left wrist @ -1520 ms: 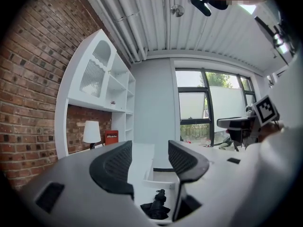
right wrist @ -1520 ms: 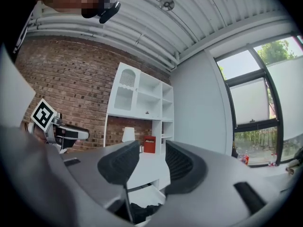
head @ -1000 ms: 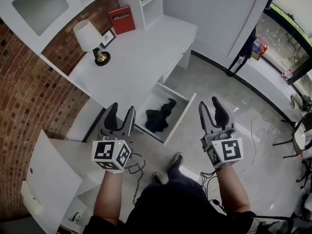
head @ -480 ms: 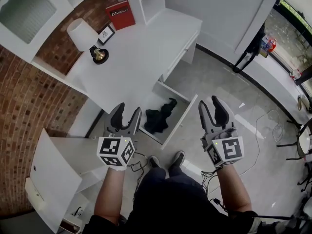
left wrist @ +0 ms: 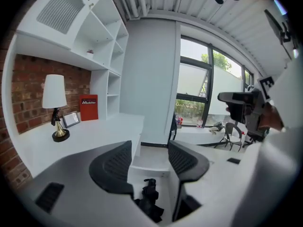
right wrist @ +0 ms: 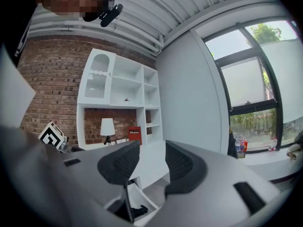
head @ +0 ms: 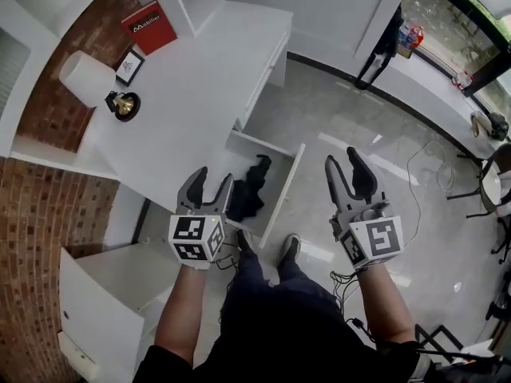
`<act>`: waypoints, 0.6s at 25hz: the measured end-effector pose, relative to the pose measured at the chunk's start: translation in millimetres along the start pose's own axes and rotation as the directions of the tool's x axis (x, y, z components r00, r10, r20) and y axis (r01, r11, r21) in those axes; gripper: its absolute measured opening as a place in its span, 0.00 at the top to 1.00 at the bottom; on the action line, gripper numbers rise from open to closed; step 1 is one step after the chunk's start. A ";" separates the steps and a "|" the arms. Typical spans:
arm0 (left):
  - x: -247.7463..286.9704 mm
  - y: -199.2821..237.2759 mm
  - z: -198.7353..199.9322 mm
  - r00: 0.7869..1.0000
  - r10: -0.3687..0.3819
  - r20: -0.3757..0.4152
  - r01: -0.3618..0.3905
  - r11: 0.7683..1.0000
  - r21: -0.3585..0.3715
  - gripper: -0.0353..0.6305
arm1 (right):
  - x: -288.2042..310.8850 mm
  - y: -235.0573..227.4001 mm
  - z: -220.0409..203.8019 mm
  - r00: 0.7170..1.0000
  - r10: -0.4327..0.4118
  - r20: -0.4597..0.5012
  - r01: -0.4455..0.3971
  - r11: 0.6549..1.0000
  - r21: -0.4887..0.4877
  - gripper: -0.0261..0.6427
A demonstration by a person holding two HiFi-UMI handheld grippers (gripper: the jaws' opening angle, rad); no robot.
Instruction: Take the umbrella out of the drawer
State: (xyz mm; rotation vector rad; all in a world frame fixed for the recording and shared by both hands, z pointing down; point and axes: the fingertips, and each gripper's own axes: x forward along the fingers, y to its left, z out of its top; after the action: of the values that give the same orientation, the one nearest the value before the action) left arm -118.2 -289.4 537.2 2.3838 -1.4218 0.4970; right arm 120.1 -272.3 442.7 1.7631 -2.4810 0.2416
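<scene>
Lamp (head: pixel 84 78): stands on the far left of the desk, well apart from the drawer. I see little danger to it.

Desk (head: pixel 200 78): its white top ends just behind the open drawer. A steep lift near the back could knock the umbrella or a tool against that edge.

Left tool (head: pixel 211 178): the jaws stand apart with nothing between them. It hovers at the drawer's near left side, tipped down toward the umbrella (left wrist: pixel 150 200). Coming in at this slant, one jaw could strike the drawer's side wall before the pads reach the umbrella.

Umbrella (head: pixel 249 190): black and folded, it lies inside the open drawer with crumpled loose fabric at the near end. If the pads catch only that fabric, I judge it could slip free, sag or begin to unfurl on the way up.

Drawer (head: pixel 283 190): pulled out from under the desk, narrow and white-walled. A downward push might shove it partly shut. A long umbrella lifted level could snag on the front wall.

Right tool (head: pixel 342 158): the jaws are parted and empty. It is over the floor to the right of the drawer, apart from the umbrella. If it reached in as well, the two tools could crowd each other in so narrow a space.
</scene>
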 end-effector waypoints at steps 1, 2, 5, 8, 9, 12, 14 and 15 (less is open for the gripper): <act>8.7 1.1 -4.4 1.000 -0.016 -0.017 0.016 1.000 0.018 0.61 | 0.0 -2.2 -4.0 1.000 -0.023 -0.020 0.023 1.000 0.007 0.71; 17.3 2.0 -9.1 0.999 -0.030 -0.036 0.032 0.999 0.040 0.61 | 0.6 -4.3 -6.6 0.999 -0.042 -0.027 0.042 0.999 0.008 0.71; 42.9 3.4 -27.3 0.993 -0.069 -0.096 0.078 0.992 0.099 0.61 | 6.6 -10.7 -10.0 0.996 -0.084 -0.003 0.084 0.996 -0.006 0.71; 65.1 4.0 -55.3 0.984 -0.092 -0.155 0.113 0.985 0.132 0.61 | 9.9 -13.5 -22.1 0.993 -0.118 -0.019 0.118 0.993 -0.002 0.71; 71.9 5.0 -64.7 0.981 -0.093 -0.167 0.118 0.983 0.143 0.61 | 10.7 -13.7 -27.3 0.991 -0.128 -0.029 0.128 0.992 0.001 0.71; 90.6 7.8 -92.0 0.972 -0.099 -0.212 0.136 0.976 0.172 0.61 | 15.3 -14.5 -40.9 0.987 -0.151 -0.061 0.152 0.988 0.015 0.71; 102.2 6.4 -114.0 0.957 -0.123 -0.262 0.170 0.971 0.167 0.61 | 19.2 -14.4 -47.8 0.984 -0.158 -0.078 0.160 0.987 0.020 0.71; 107.9 5.6 -126.6 0.947 -0.134 -0.291 0.188 0.968 0.165 0.61 | 20.9 -14.1 -51.7 0.983 -0.160 -0.086 0.162 0.987 0.021 0.71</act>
State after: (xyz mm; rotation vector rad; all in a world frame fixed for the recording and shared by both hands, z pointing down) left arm -91.7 -319.8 698.7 2.4298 -1.0885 0.9200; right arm 125.4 -287.0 498.1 1.9102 -2.2745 0.3318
